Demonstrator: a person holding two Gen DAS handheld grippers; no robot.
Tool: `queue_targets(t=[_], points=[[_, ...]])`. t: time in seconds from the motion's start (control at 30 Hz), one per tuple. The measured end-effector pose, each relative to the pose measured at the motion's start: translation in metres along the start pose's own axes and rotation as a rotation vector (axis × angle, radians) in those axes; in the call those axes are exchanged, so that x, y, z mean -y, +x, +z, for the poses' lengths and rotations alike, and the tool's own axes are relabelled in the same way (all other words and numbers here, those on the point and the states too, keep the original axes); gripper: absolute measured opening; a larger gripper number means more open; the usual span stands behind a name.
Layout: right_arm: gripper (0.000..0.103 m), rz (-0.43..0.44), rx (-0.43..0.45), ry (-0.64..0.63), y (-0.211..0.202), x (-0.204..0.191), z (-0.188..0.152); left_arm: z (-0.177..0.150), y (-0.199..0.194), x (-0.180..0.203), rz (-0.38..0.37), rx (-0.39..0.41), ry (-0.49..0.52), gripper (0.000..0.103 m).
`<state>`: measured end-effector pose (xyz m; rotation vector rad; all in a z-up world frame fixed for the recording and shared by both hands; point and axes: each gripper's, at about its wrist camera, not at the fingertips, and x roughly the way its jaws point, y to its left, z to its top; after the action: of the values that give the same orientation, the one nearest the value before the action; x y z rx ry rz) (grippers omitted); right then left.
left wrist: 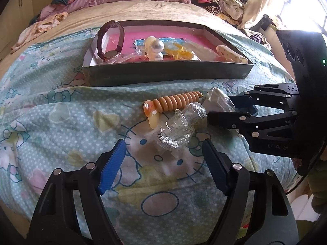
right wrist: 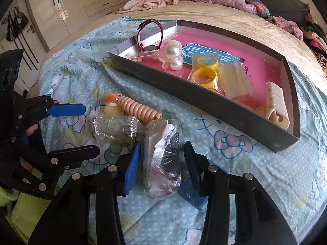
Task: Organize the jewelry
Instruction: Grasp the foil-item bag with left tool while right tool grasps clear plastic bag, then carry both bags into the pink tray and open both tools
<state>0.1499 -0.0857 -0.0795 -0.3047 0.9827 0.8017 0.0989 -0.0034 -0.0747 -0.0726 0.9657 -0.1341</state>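
The right gripper [right wrist: 161,159] has its fingers drawn in on either side of a clear bag [right wrist: 161,143] with something dark inside, which lies on the sheet [left wrist: 61,122] just in front of the tray [left wrist: 163,74]. The pads seem to press the plastic, though the crumpled film makes it hard to tell whether they grip the contents or only loose wrapping. The left gripper [left wrist: 163,143] stands partly open and holds nothing; a second pack [left wrist: 177,128], clear with a silver coil in it, lies just ahead of its fingers, touching a peach hair tie [left wrist: 177,102]. The tray already carries a watch [left wrist: 111,38], a pearl clip and other pieces, so the step in hand is most likely lifting the bag and setting it in the tray. To do that well, the right fingers should pinch the bulk of the bag rather than a slack corner, so it does not slide out as it rises. The lift should go straight up first, clearing the pack beside it, then pass over the tray's near wall with room to spare. A bare pink patch is the place to let go, low down. The left gripper should hold off from the pack until the right one is clear, since the two stand near each other.
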Motion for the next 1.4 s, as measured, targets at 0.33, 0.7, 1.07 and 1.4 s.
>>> queue_targets(t=[0.33,0.7,1.07,1.4], points=[[0.031,0.071,0.077,0.113,-0.013,0.022,-0.002,0.012,0.016,0.000,-0.036,-0.006,-0.006,0.051],[0.031,0.083,0.159,0.185,-0.040,0.034,-0.004,0.016,0.010,0.015,-0.060,0.040,0.047,0.022],[0.031,0.088,0.228,0.196,-0.069,0.031,-0.001,0.019,-0.042,0.009,-0.042,0.146,0.006,0.022],[0.031,0.072,0.297,0.186,-0.092,0.028,0.008,0.034,-0.062,-0.012,0.001,0.211,-0.054,0.022]])
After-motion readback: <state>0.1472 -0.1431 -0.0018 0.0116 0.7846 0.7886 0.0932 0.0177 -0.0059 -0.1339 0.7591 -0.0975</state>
